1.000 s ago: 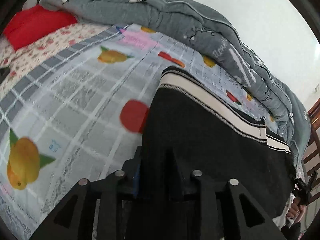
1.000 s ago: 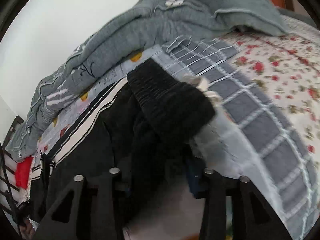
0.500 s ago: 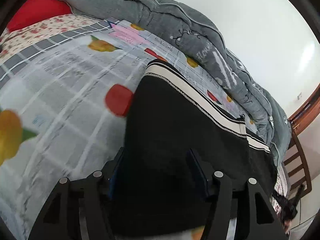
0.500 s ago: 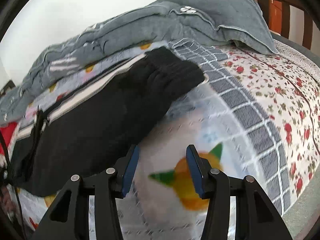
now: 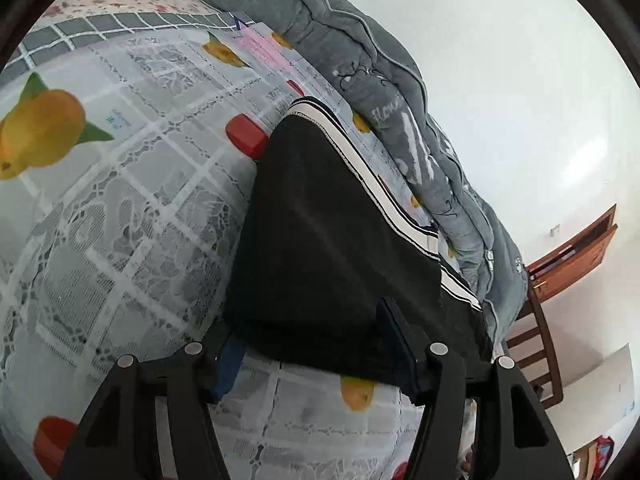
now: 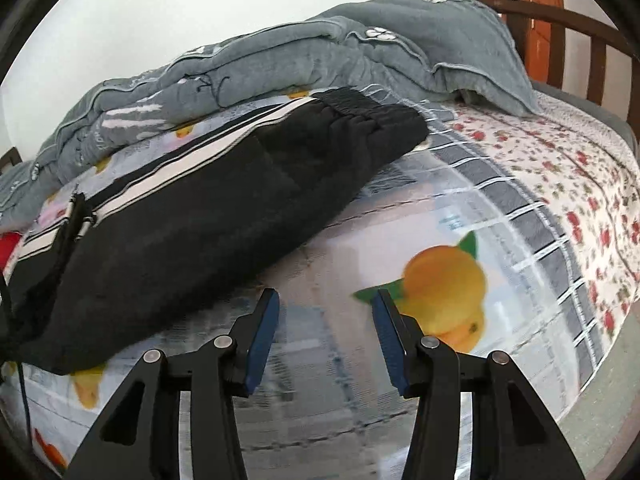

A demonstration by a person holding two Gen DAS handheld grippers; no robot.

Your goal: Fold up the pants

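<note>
A bed (image 6: 460, 208) spread with a fruit-printed checked sheet (image 5: 120, 216) filled both views, a white wall behind it. Nearest the right wrist camera, the right claw (image 6: 326, 320) pointed downward over bare sheet, its jaws standing apart with nothing between them, a printed orange just beside its right finger. Nearest the left wrist camera, the left claw (image 5: 312, 344) also tilted down, jaws parted; the near edge of the black pants (image 5: 320, 232) lay between its fingers, but the pads did not press on the cloth. The pants lay flat along the bed, folded lengthwise, with a white-and-black side stripe (image 6: 192, 156) on their far edge. In the right wrist view their elastic waistband (image 6: 360, 116) sat at the far end, close to the rumpled grey quilt (image 6: 280, 68). That quilt ran along the wall behind the pants. Beyond it stood a brown wooden bed frame (image 6: 576, 40).
</note>
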